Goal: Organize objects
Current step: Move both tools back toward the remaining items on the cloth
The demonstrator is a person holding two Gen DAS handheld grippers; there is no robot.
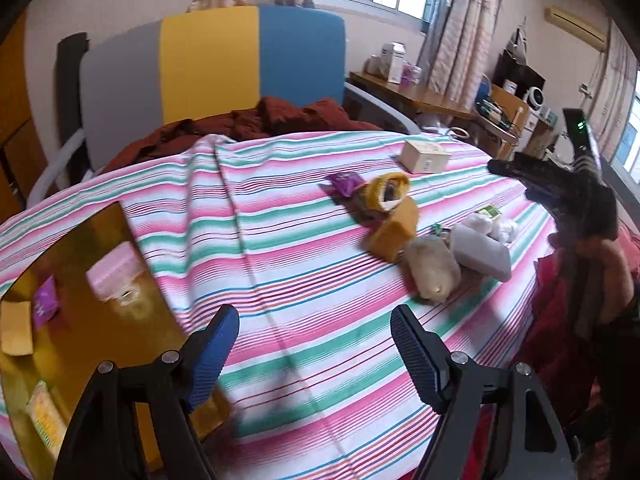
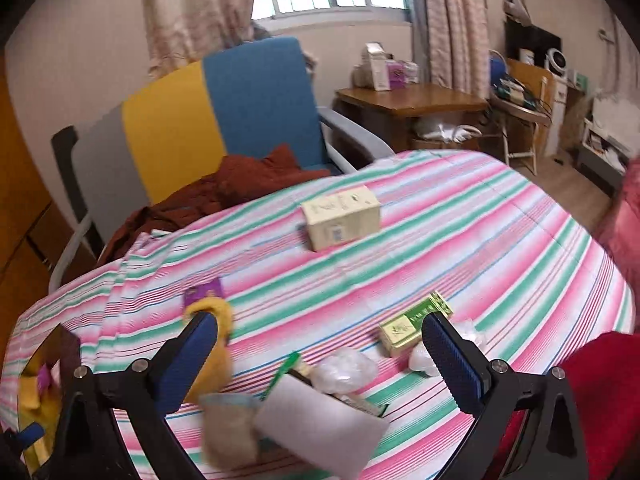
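A heap of small goods lies on the striped cloth: a purple packet, a yellow pouch, an orange block, a beige packet, a grey-white packet and white wads. My left gripper hangs open above bare cloth, short of the heap. At its left lies a gold tray holding a pink packet, a purple sachet and a yellow block. My right gripper stands open over the heap, with the grey-white packet, beige packet and green box below it.
A cream box sits alone farther back on the striped table. A chair with grey, yellow and blue panels holds a rust-red cloth behind the table. A person's hand grips the other tool at the right. Wooden desks stand by the window.
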